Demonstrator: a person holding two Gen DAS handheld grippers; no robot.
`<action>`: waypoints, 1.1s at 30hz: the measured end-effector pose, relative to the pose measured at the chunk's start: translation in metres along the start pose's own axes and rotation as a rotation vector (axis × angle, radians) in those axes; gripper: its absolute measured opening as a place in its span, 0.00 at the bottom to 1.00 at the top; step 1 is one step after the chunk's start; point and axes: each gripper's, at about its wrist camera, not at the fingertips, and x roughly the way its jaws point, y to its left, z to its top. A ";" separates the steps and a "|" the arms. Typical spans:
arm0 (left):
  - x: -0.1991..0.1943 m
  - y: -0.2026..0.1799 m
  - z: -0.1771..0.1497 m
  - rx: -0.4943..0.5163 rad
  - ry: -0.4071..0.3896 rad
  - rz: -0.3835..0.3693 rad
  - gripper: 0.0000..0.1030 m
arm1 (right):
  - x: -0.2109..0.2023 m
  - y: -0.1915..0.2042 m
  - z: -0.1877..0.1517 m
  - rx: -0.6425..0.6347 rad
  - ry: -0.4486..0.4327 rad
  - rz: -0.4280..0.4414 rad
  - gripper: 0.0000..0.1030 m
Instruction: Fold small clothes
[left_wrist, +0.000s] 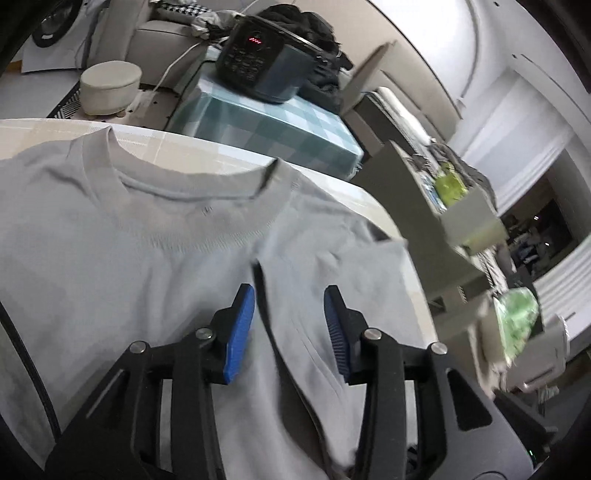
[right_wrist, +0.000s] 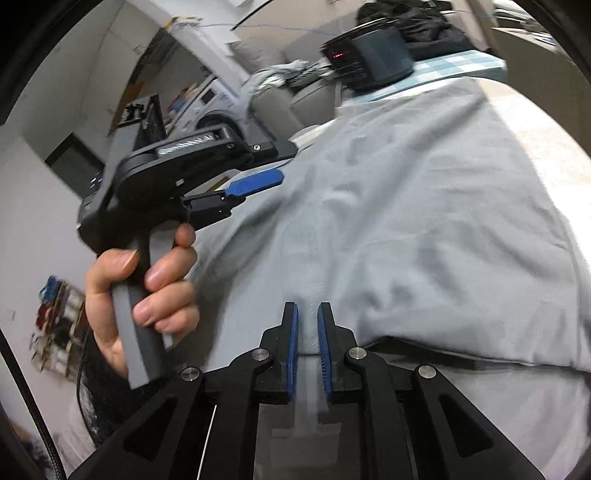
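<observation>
Pale tabletop (left_wrist: 192, 155) carries the grey T-shirt (left_wrist: 147, 229), left claw (left_wrist: 290, 306) spread above its folded sleeve, right claw (right_wrist: 306, 314) narrowly parted around the hem.

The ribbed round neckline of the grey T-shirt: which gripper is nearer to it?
Left. The left gripper hovers just below the neckline; the right gripper sits at the far hem.

Grey shirt (left_wrist: 147, 229) covers the table (left_wrist: 192, 147); black cooker (left_wrist: 258, 59) stands beyond.
</observation>
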 end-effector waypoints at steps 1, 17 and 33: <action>-0.006 -0.002 -0.005 -0.002 0.001 -0.005 0.39 | 0.002 0.003 -0.001 -0.011 0.008 0.021 0.11; -0.190 0.028 -0.113 0.028 -0.039 0.132 0.64 | -0.071 -0.022 0.006 0.045 -0.089 -0.327 0.39; -0.211 0.053 -0.200 0.050 -0.067 0.131 0.99 | -0.069 -0.030 -0.016 -0.289 0.072 -0.654 0.45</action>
